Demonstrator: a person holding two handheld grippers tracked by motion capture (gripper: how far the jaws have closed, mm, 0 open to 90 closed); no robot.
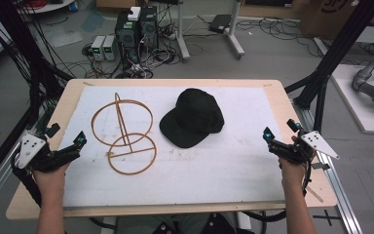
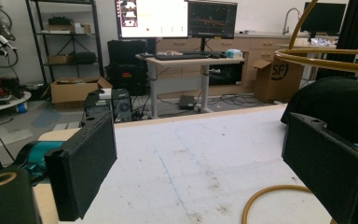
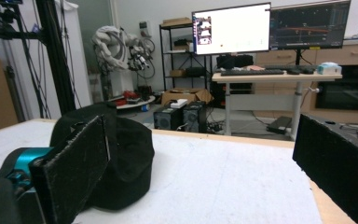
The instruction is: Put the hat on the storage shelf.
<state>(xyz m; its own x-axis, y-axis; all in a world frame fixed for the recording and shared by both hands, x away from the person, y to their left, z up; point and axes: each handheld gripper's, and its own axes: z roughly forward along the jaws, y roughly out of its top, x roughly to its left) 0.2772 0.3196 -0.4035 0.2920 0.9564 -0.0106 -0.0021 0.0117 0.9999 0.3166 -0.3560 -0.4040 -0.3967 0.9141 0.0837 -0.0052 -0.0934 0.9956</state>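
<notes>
Your two forearms come in from the near edge of the surface point(image 1: 175, 204), one at each side, hands low and level, each holding a gripper pointed forward over the white mat point(image 1: 214, 165).

Left gripper point(image 1: 70, 146): sits at the mat's left edge, near side. Fingers point(image 2: 81, 170) released, spread wide, nothing between them. In the left gripper view the bare mat shows through the gap, with a loop of the stand and the cap off to the right beyond.

Right gripper point(image 1: 272, 141): sits at the mat's right edge, about level with the left one. Fingers point(image 3: 72, 170) released, wide apart, nothing between them. In the right gripper view the cap lies past the left finger, and the mat is bare across the gap.

Count: two grippers, one stand, one cap.

Stand point(image 1: 126, 134): thin tan wire, two rings joined by a straight rod. It lies left of centre on the mat. One ring is flat on the mat, nearer you; the other sits farther back. It is well apart from both grippers, closer to the left one.

Cap point(image 1: 195, 117): black, lying on the mat just right of the stand, centre-far. Brim points toward you and slightly left. I cannot tell whether it touches the stand.

Containers: none on the surface.
</notes>
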